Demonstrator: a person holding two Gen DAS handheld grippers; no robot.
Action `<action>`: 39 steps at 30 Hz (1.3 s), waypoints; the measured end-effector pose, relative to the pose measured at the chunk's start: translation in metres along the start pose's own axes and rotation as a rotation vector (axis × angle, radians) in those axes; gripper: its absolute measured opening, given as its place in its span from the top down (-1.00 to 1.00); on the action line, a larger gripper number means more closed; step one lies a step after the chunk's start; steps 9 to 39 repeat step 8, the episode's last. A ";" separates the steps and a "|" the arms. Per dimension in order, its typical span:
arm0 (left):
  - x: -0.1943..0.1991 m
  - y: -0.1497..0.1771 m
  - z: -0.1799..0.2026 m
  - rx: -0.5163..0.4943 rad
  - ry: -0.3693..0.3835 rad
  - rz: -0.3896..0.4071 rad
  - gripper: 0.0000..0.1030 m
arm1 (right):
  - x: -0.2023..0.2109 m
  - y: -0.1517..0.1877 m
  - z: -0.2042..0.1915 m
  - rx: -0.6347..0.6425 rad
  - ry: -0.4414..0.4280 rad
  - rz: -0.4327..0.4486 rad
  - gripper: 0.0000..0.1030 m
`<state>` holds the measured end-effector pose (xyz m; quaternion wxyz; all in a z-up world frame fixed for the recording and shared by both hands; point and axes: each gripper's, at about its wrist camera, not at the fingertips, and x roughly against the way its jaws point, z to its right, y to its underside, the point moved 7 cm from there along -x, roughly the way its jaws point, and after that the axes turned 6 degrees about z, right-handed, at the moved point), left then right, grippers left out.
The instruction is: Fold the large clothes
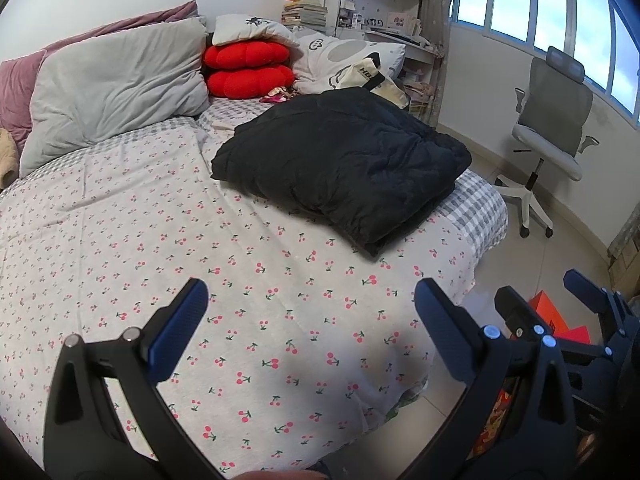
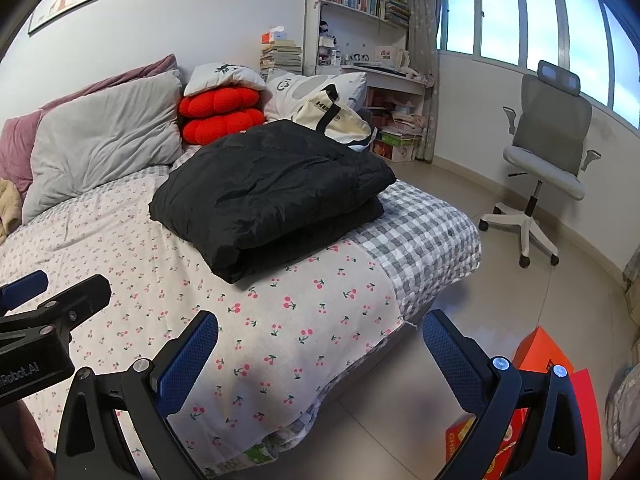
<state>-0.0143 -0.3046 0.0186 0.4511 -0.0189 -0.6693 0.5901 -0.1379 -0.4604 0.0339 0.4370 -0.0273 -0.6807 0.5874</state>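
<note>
Both the left gripper (image 1: 310, 304) and the right gripper (image 2: 320, 336) are held wide apart and empty over the near edge of the bed (image 2: 280, 340). Bare cherry-print sheet (image 1: 160, 240) is seen beyond them. Farther back, the folded black jacket (image 2: 272, 192) is laid near the bed's right edge, with pillows (image 1: 116, 88) behind.

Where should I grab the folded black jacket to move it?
Grip the black jacket at its stacked near corner, coming in low from the bed's foot. There the layers meet in one thick edge, so the right gripper, open now, could likely pinch them all together.
</note>
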 end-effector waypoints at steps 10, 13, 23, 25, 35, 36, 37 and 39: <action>0.001 0.000 0.002 -0.004 0.003 0.002 -0.99 | 0.000 0.000 0.001 0.000 -0.001 -0.001 -1.00; 0.001 0.000 0.002 -0.004 0.003 0.002 -0.99 | 0.000 0.000 0.001 0.000 -0.001 -0.001 -1.00; 0.001 0.000 0.002 -0.004 0.003 0.002 -0.99 | 0.000 0.000 0.001 0.000 -0.001 -0.001 -1.00; 0.001 0.000 0.002 -0.004 0.003 0.002 -0.99 | 0.000 0.000 0.001 0.000 -0.001 -0.001 -1.00; 0.001 0.000 0.002 -0.004 0.003 0.002 -0.99 | 0.000 0.000 0.001 0.000 -0.001 -0.001 -1.00; 0.001 0.000 0.002 -0.004 0.003 0.002 -0.99 | 0.000 0.000 0.001 0.000 -0.001 -0.001 -1.00; 0.001 0.000 0.002 -0.004 0.003 0.002 -0.99 | 0.000 0.000 0.001 0.000 -0.001 -0.001 -1.00; 0.001 0.000 0.002 -0.004 0.003 0.002 -0.99 | 0.000 0.000 0.001 0.000 -0.001 -0.001 -1.00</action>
